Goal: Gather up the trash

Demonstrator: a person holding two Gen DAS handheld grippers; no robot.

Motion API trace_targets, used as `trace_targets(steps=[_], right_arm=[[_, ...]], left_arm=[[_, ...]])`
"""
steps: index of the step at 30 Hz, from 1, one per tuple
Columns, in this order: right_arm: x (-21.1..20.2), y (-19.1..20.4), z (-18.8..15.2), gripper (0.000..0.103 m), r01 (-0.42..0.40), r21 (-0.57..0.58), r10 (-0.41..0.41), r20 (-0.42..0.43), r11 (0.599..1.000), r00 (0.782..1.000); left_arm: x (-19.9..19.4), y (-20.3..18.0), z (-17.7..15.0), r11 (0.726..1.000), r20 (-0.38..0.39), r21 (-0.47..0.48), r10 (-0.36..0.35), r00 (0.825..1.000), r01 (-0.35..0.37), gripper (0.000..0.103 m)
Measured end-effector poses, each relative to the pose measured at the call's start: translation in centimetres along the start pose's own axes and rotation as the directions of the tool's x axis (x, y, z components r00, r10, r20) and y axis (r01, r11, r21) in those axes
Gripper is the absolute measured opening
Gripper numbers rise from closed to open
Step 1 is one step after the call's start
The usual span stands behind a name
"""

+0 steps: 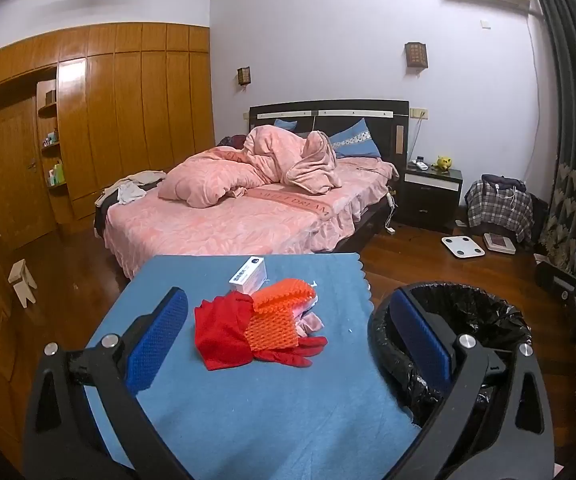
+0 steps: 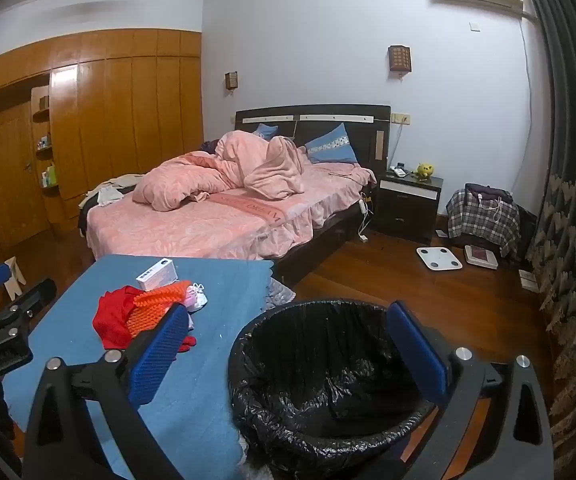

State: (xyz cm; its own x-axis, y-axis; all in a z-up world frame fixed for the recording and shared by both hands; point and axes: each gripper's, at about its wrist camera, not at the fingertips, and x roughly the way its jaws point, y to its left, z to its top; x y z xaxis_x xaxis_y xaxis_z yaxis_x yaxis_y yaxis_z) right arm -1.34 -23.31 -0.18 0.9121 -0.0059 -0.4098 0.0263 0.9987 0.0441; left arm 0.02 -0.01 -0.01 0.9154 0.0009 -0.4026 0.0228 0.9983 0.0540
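Observation:
A red glove (image 1: 223, 334) lies on the blue-clothed table (image 1: 247, 400) with an orange bristly mitt (image 1: 275, 316) on top, a pink crumpled item (image 1: 312, 322) beside it and a small white box (image 1: 249, 275) behind. My left gripper (image 1: 288, 344) is open and empty, just short of the pile. A bin lined with a black bag (image 2: 328, 372) stands right of the table. My right gripper (image 2: 288, 352) is open and empty above the bin's rim. The pile also shows in the right wrist view (image 2: 143, 312), with the box (image 2: 157, 274).
A bed with pink bedding (image 1: 247, 200) stands behind the table. A dark nightstand (image 1: 432, 192), a white scale (image 1: 462, 245) and a chair with plaid cloth (image 1: 496, 204) are at the right. A wooden wardrobe (image 1: 107, 120) fills the left wall. A small stool (image 1: 21, 282) stands left.

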Motion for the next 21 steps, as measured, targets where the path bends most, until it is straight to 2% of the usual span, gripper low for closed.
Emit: trace_targets(steps=[21], right_arm=[[0.25, -0.27, 0.02, 0.097, -0.002, 0.005, 0.002, -0.009, 1.000, 1.000]], left_arm=[[-0.01, 0.00, 0.00, 1.000, -0.003, 0.001, -0.001, 1.000, 0.001, 0.098]])
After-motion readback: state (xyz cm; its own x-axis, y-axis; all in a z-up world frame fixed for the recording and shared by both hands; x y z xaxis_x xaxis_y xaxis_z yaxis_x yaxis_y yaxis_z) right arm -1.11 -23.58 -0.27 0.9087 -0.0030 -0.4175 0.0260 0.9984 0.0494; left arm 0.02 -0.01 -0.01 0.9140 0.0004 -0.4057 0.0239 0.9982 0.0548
